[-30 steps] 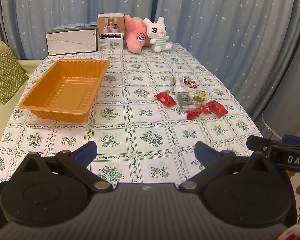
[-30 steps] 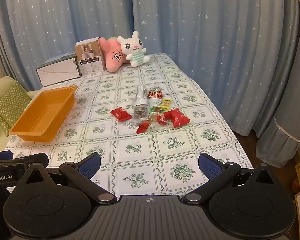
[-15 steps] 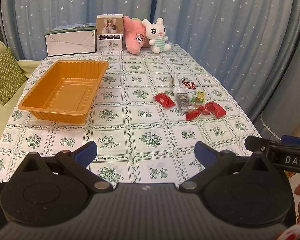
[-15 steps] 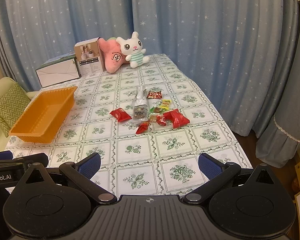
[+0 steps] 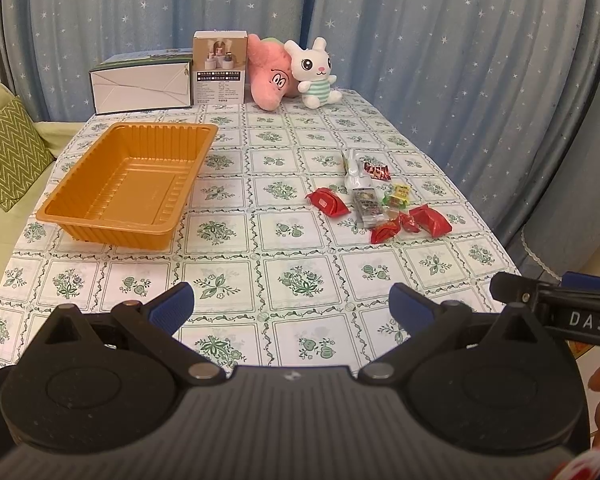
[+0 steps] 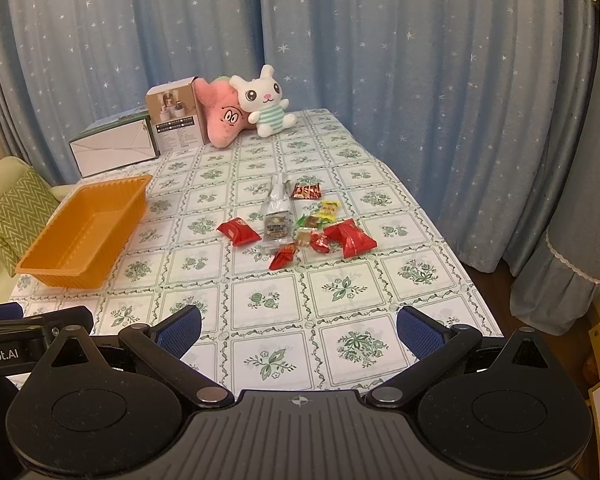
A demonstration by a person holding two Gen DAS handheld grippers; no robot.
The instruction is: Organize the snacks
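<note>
Several wrapped snacks lie in a loose cluster on the table's right half: red packets (image 6: pixel 238 232) (image 6: pixel 352 240), a silver packet (image 6: pixel 276 206), and small candies (image 6: pixel 328 209). The cluster also shows in the left wrist view (image 5: pixel 364 204). An empty orange tray (image 5: pixel 100 204) (image 6: pixel 76 240) stands on the left. My left gripper (image 5: pixel 292 308) is open and empty above the near table edge. My right gripper (image 6: pixel 298 326) is open and empty, also near the front edge, well short of the snacks.
A white box (image 5: pixel 140 84), a tan product box (image 5: pixel 219 68), a pink plush (image 5: pixel 270 74) and a white bunny plush (image 5: pixel 314 74) stand at the table's far end. Blue curtains hang behind and to the right. A green cushion (image 5: pixel 8 152) lies left of the table.
Both grippers have drifted slightly; the views shifted a little. Nothing on the table moved, and both grippers stay open.
</note>
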